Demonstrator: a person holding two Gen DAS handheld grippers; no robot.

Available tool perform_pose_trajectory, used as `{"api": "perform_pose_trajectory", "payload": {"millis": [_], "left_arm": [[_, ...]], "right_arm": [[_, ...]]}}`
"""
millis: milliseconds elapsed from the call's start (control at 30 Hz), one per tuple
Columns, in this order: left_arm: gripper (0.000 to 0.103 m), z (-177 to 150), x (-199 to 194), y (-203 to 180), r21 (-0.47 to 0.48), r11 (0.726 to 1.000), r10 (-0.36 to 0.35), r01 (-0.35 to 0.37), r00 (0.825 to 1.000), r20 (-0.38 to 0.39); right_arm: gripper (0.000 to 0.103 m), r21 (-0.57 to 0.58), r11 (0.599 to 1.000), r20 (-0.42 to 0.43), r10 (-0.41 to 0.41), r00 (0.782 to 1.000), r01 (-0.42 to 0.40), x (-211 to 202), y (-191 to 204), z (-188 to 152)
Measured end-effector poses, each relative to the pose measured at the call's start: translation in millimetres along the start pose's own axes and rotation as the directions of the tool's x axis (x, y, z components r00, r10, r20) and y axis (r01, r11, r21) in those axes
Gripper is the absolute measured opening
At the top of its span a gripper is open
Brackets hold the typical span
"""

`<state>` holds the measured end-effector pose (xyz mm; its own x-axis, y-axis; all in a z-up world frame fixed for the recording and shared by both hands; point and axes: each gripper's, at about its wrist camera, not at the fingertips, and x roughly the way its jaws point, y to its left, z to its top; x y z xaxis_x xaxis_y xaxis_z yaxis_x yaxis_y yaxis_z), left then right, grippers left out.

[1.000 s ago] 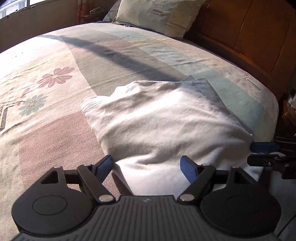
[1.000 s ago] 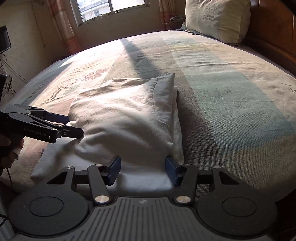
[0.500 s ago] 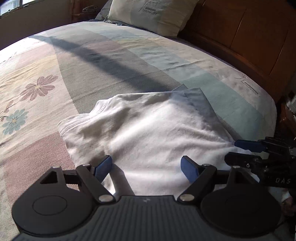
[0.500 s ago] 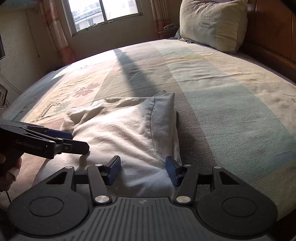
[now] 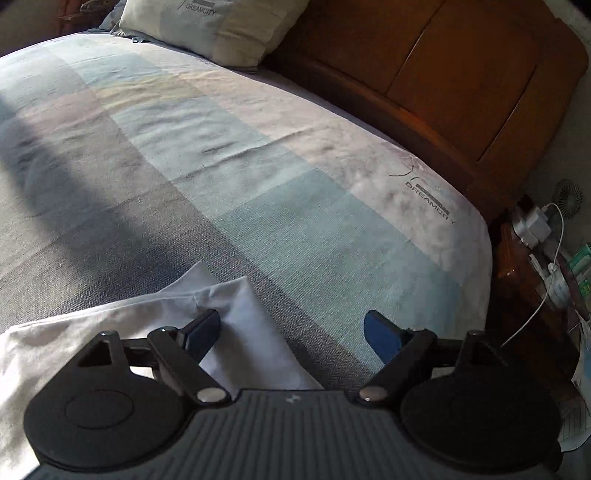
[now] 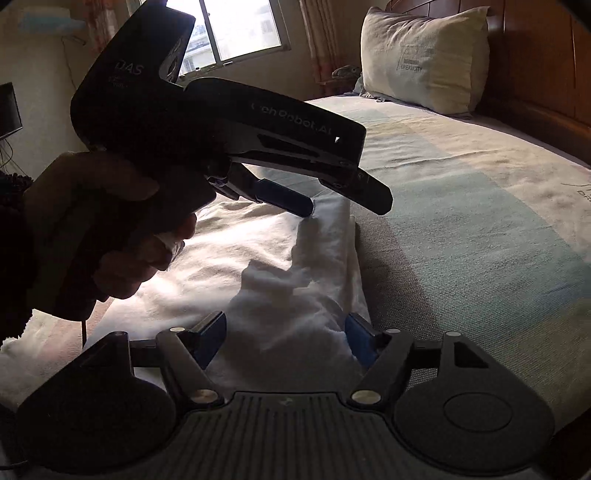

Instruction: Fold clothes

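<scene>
A white folded garment (image 6: 229,273) lies on the patchwork bedspread (image 6: 461,229); its far right corner (image 5: 236,302) shows in the left wrist view. My left gripper (image 5: 291,338) has come over that corner, with one blue pad (image 5: 201,334) above the cloth and the other above bare bedspread. Its jaws are opening and pinch nothing. In the right wrist view the left gripper (image 6: 347,206) looms large over the garment, held by a hand (image 6: 122,240). My right gripper (image 6: 284,338) sits at the garment's near edge. Its jaws are opening and the cloth lies loose between them.
A pillow (image 5: 207,26) leans on the wooden headboard (image 5: 461,74) at the bed's far end. A nightstand with a charger and white cable (image 5: 535,229) stands off the bed's right edge. A window (image 6: 236,29) lights the far wall.
My left gripper swung right across the garment, from its near left side to its far right corner. The right gripper stayed in place and its jaws spread wider.
</scene>
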<state>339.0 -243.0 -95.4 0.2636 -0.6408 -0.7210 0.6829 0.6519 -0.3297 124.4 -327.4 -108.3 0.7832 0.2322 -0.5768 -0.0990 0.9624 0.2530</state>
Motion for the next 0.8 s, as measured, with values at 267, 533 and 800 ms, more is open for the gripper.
{"api": "perform_pose_trajectory", "payload": {"millis": [267,533,800], "left_arm": [[0.085,-0.4,-43.4,-9.1,0.064,0.993,0.098,-0.1,0.995,0.029],[0.085,-57.6,-125.5,12.6,0.006,0.974,0.228,-0.228,0.974,0.013],[0.088,-134.8,-140.9,13.5,-0.131,0.98,0.145,-0.147,0.989,-0.023]], "right_arm": [[0.079,-0.023,0.996,0.065,0.084,0.994,-0.083,-22.7,7.1,3.8],[0.072,0.085,0.993,-0.021,0.084,0.996,-0.082,-6.5,-0.7,0.6],[0.08,0.037,0.999,0.017,0.032,0.999,-0.033,-37.6,16.2,2.2]]}}
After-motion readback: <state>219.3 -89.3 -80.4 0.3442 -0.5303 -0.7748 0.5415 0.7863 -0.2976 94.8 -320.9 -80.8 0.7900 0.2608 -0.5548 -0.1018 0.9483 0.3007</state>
